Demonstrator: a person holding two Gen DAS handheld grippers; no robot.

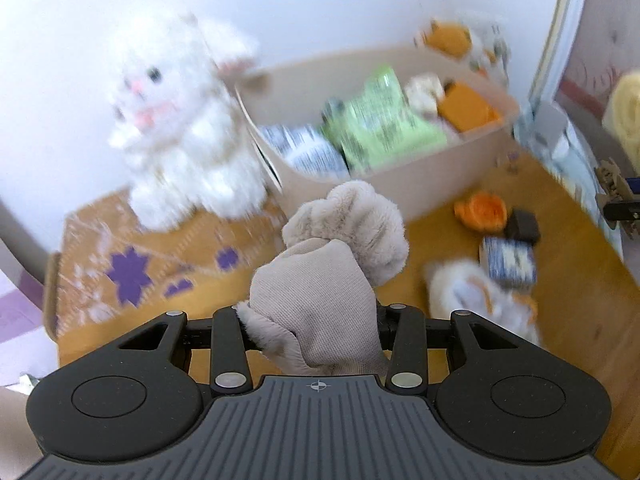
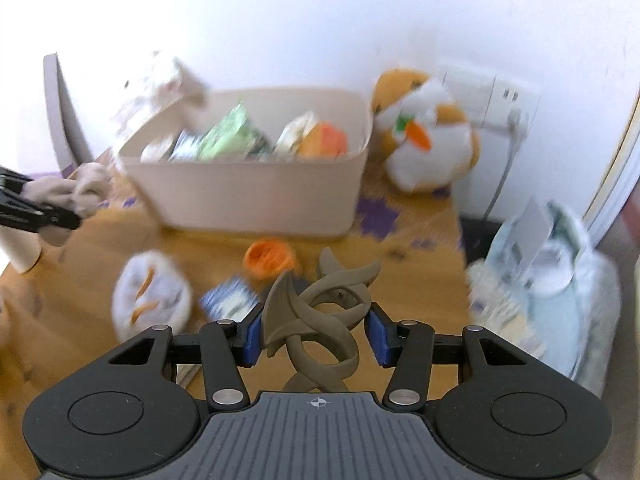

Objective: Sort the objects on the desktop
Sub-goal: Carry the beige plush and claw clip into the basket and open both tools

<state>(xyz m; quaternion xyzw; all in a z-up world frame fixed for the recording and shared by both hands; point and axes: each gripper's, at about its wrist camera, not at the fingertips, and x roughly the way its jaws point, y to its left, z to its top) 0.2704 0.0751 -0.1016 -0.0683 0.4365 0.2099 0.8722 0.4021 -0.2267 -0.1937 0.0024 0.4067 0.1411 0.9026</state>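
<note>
A beige plush glove (image 1: pixel 336 264) is clamped between the jaws of the left gripper (image 1: pixel 316 320), held just in front of the beige storage bin (image 2: pixel 256 192). A brown curled hair claw (image 2: pixel 320 320) is pinched by the right gripper (image 2: pixel 316 334) above the wooden desk (image 2: pixel 80 280). Between it and the bin lie an orange scrunchie (image 2: pixel 269 258), a blue-patterned packet (image 2: pixel 230 300) and a white fluffy item (image 2: pixel 150 296). The bin is flanked by a white plush rabbit (image 1: pixel 180 120) and an orange-and-white plush (image 2: pixel 428 136).
</note>
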